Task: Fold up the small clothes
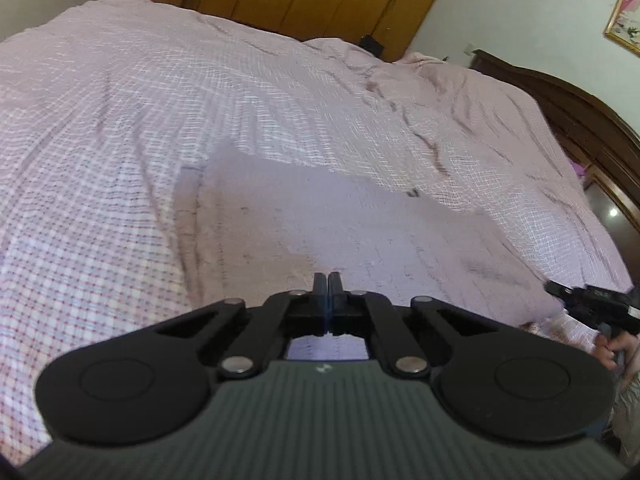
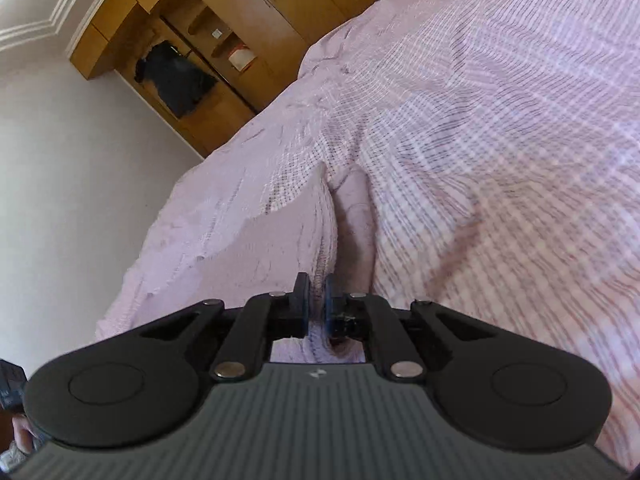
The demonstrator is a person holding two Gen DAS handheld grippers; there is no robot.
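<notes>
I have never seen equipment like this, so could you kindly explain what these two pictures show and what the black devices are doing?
Each picture comes from a camera mounted on a hand-held claw, looking along its two fingers; a person carries one in each hand. The left claw is shut on the near edge of a pale pink garment lying on a bed with a pink checked bedspread. The right claw is shut on a fold of the same garment, lifting it into a ridge. At the edge of the left view you can see the other claw and the hand holding it. A wooden wardrobe stands behind.

Checked pink bedspread [image 1: 160, 120], wooden wardrobe [image 2: 256, 12], framed picture [image 1: 626, 12].
</notes>
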